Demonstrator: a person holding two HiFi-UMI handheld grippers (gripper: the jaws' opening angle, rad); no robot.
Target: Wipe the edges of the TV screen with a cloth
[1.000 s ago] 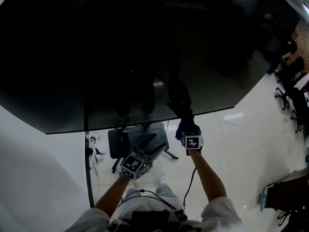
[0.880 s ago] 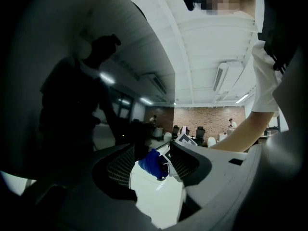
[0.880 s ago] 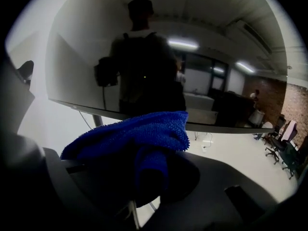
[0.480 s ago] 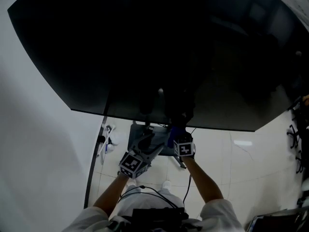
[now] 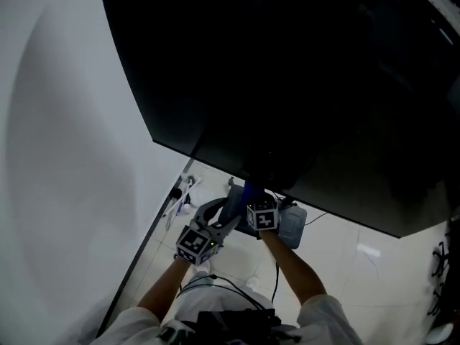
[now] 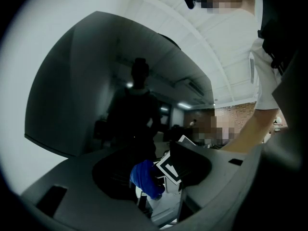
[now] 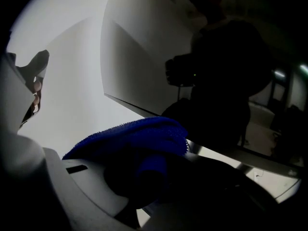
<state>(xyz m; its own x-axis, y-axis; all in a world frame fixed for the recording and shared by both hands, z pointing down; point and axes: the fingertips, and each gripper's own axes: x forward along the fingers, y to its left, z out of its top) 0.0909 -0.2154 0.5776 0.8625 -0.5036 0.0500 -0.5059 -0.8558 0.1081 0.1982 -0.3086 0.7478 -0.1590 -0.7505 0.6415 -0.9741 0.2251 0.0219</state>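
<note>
The large dark TV screen (image 5: 287, 85) fills the head view, and its bottom edge (image 5: 215, 165) slants down to the right. My right gripper (image 5: 250, 198) is shut on a blue cloth (image 5: 249, 191), which is pressed against that bottom edge. In the right gripper view the blue cloth (image 7: 139, 138) bulges between the jaws at the screen's lower edge (image 7: 144, 110). My left gripper (image 5: 219, 220) hangs just below and left of the right one, shut and holding nothing. From the left gripper view I see the blue cloth (image 6: 147, 179), the right gripper's marker cube (image 6: 168, 170) and the TV screen (image 6: 96, 95).
A white wall (image 5: 65, 157) runs along the left, close to the screen's left side. Below are pale floor tiles (image 5: 359, 279), a grey stand base (image 5: 291, 225), a dark pole (image 5: 140, 261) by the wall and a cable (image 5: 277, 279) trailing from the right gripper.
The head view has swung left, so the screen now sits tilted with more wall showing. The right gripper with the cloth has slid left along the bottom edge towards the lower left corner. The left gripper followed.
</note>
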